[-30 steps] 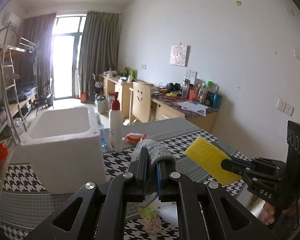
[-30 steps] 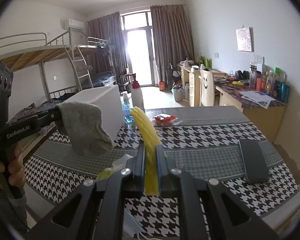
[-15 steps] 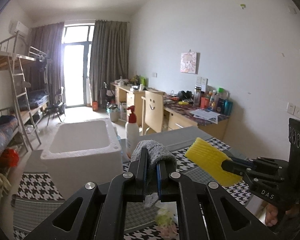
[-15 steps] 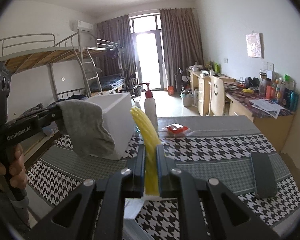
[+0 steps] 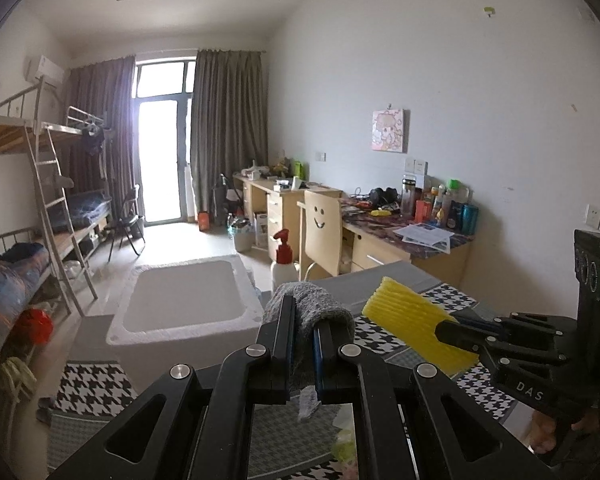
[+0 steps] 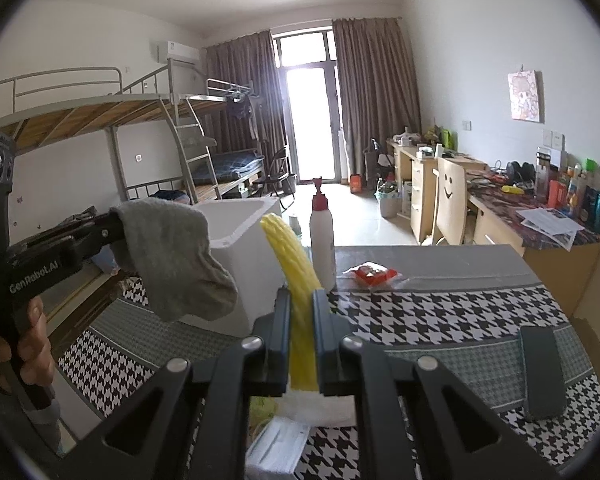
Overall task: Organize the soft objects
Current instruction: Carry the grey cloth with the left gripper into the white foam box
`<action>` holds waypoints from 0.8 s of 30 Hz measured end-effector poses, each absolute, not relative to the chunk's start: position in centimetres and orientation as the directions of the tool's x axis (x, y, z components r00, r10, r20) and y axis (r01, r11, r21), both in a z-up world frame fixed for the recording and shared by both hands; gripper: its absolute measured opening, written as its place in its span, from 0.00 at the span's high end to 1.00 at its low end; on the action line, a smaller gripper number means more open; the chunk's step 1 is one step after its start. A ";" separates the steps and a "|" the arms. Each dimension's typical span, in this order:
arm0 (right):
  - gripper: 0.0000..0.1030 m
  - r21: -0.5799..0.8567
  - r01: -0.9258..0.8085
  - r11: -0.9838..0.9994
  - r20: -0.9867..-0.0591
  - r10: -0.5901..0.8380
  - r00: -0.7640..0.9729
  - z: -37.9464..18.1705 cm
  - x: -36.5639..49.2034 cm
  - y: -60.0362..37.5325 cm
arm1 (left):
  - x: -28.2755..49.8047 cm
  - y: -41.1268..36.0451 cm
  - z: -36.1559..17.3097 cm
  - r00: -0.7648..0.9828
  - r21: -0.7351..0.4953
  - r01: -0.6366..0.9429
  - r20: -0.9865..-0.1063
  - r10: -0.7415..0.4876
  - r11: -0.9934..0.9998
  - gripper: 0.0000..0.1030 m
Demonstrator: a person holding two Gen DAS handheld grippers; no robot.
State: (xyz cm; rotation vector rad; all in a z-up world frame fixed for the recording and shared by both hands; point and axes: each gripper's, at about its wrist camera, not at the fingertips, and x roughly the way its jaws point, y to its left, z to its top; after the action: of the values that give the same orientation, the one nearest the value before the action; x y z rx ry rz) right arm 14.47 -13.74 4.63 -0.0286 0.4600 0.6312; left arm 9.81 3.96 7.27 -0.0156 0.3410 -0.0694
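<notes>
- Grey terry cloth, a sock (image 5: pixel 312 308), hung limp from the left gripper (image 5: pixel 302 344), whose jaws were pinched tight on its cuff above the white foam box (image 5: pixel 180 304).
- The yellow ribbed sponge (image 6: pixel 296 280) stood clamped edgewise in the right gripper (image 6: pixel 301 344), above the table.
- Both looked light and squashy; the sock would likely droop wherever taken, so the cuff seemed a sound hold, while the sponge seemed springy enough to keep its shape.
- The houndstooth tablecloth (image 6: pixel 440 312) covered the table, with a pump bottle (image 6: pixel 322 236) beside the box, in a dormitory room with bunk beds (image 6: pixel 100 120).
</notes>
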 end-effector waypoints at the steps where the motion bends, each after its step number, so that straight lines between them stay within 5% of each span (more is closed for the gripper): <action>1: 0.87 0.111 -0.577 0.809 -0.423 0.564 0.709 4.7 14.5 -13.6 | 10.0 4.0 7.3 0.939 -0.028 0.065 -0.335 -0.071 0.997 0.92; 24: 0.87 0.082 -0.619 0.781 -0.411 0.593 0.693 8.0 16.9 -10.5 | 12.6 5.7 10.2 0.952 -0.005 0.003 -0.306 -0.005 1.000 0.92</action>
State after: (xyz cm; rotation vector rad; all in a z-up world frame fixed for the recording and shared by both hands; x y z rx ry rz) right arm 16.92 -10.45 7.95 -0.0651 0.4363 0.6774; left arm 12.59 5.74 10.16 -0.0047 0.3110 -0.0042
